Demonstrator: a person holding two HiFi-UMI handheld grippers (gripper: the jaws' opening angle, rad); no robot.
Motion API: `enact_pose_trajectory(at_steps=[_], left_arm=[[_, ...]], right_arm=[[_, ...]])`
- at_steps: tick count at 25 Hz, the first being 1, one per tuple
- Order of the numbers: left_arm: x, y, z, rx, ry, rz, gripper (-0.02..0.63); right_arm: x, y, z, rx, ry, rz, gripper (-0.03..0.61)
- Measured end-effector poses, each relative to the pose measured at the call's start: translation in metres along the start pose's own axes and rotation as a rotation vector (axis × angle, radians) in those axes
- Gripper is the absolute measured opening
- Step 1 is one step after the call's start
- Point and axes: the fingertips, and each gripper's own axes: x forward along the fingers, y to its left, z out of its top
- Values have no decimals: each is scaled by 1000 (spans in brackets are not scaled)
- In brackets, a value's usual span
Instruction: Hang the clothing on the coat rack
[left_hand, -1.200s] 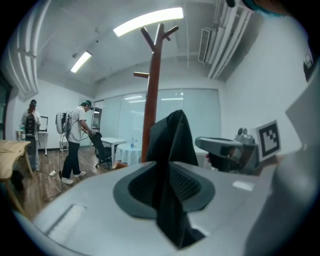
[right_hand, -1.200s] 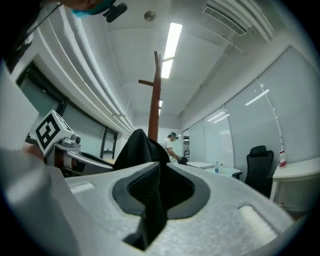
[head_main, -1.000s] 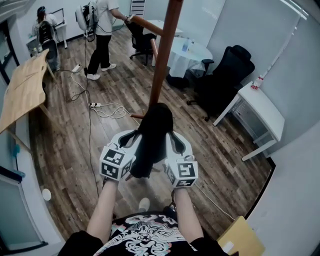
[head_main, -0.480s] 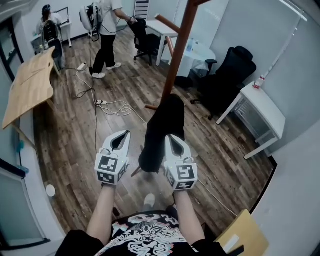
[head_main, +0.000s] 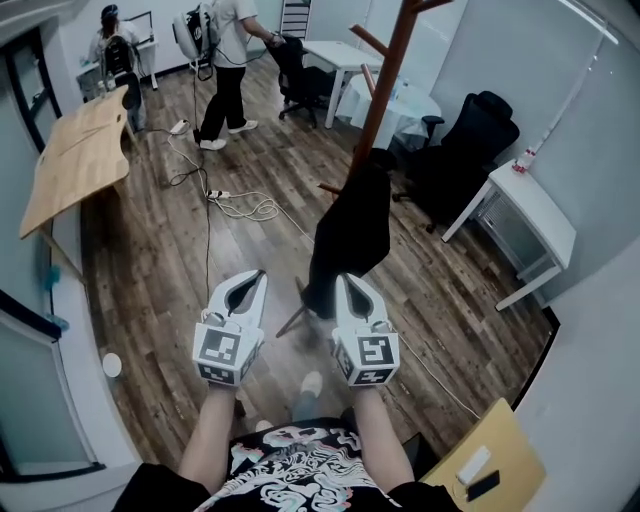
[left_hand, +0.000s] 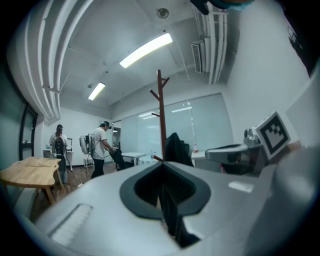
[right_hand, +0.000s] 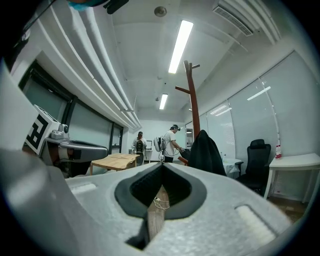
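Near: we are holding the left gripper (head_main: 250, 282) and right gripper (head_main: 347, 284) low by the waist, side by side. The fingers of each are pressing together, with nothing between them. Just beyond: the black clothing (head_main: 352, 235) is hanging low on the coat rack (head_main: 392, 60), apart from both grippers. Judgement: the hanging step is looking finished. Any next move is calling only for checking that the garment is sitting securely on its peg.

Wood floor (head_main: 150, 270) carries the coat rack (head_main: 385, 90) and, seemingly, cables (head_main: 245, 208)
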Motion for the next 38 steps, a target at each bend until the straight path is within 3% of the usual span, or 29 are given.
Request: enact_pose_trajectory(at_steps=[9, 17, 22, 29, 38], left_arm=[[-79, -23, -14, -12, -5, -6, -11], [-106, -53, 0, -53, -48, -55, -11], [-110, -55, 4, -72, -81, -86, -11], [-89, -77, -9, -87, -52, -87, -11], [-82, -81, -9, -63, -34, -100, -11]], right_arm=[[-81, 75, -12, 5, 1, 23, 0], [-118, 95, -8, -32, 7, 7, 0], [-118, 106, -16, -35, 32, -5, 0], [-115, 105, -17, -49, 23, 41, 0], [-113, 95, -24, -59, 35, 31, 0]])
